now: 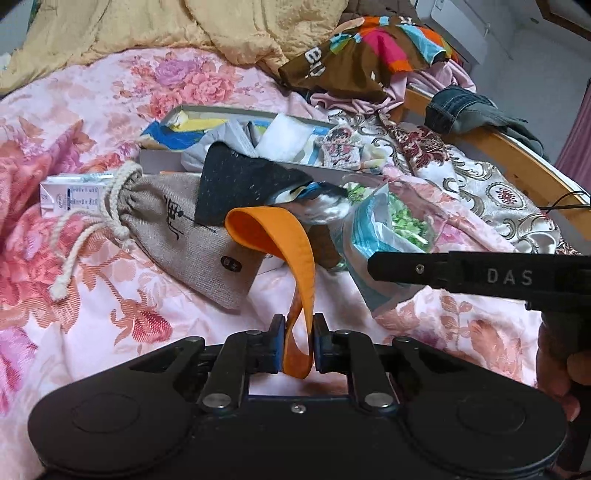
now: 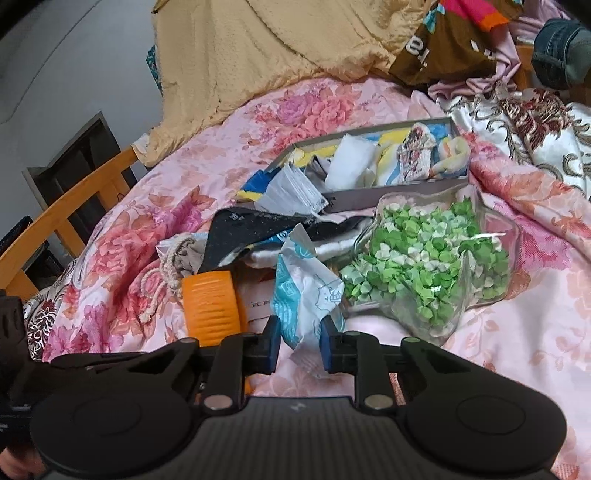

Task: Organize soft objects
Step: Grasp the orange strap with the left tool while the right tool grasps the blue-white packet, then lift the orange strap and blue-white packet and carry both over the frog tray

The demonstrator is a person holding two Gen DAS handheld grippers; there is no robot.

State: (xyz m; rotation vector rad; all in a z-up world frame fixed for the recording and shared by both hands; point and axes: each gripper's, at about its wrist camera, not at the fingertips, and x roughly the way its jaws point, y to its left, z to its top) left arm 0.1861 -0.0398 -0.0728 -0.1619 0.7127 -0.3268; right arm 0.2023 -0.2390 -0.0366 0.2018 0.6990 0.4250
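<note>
Left wrist — floppy orange strap (image 1: pixel 295 266), gripper-pinched (image 1: pixel 300 341).

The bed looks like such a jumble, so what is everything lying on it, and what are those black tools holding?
bedspread: one, pink floral, under everything
blanket: one, tan, far end
shallow box: one, grey, mid-bed, holding cloths
drawstring pouch: one, beige, left of centre
dark cloth: one, black, over the pouch
clear bag of paper stars: one, green and white, right of centre
carton: one, white, left of the pouch
jeans: one, blue, on the bed frame
orange strap: one, in the left tool
blue-and-white packet: one, in the right tool
</note>
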